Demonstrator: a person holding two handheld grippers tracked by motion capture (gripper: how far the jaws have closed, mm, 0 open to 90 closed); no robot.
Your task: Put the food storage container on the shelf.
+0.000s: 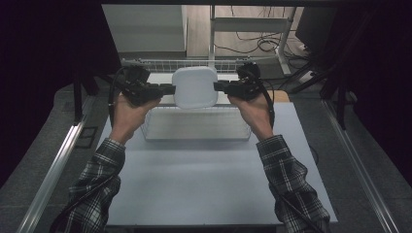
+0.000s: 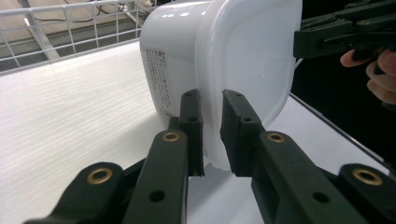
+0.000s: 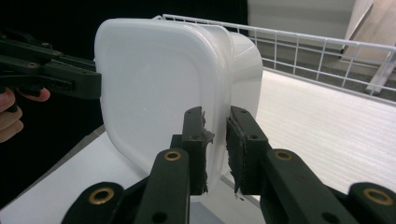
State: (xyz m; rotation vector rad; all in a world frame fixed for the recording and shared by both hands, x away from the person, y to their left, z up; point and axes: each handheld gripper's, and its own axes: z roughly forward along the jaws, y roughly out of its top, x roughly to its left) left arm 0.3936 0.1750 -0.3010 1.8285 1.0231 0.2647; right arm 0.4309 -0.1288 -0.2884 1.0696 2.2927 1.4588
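A white lidded container (image 1: 195,87) hangs in the air between my two grippers, tipped so its translucent lid faces the person. My left gripper (image 1: 170,89) is shut on the lid's rim at the container's left side. Its jaws pinch that rim (image 2: 212,135), with the container body (image 2: 170,56) off to the left. My right gripper (image 1: 218,86) is shut on the opposite rim (image 3: 215,154). Across the lid (image 3: 149,88) I see the left gripper's jaw tip (image 3: 88,86). From the left gripper view, the right gripper (image 2: 303,44) bites the far edge.
A wire basket (image 1: 145,136) sits on the grey table (image 1: 204,179) just below and in front of the held container. Behind it lies a white board (image 2: 70,121) edged by a wire rail (image 1: 160,62). Dark curtains flank the table; cables lie on the floor beyond.
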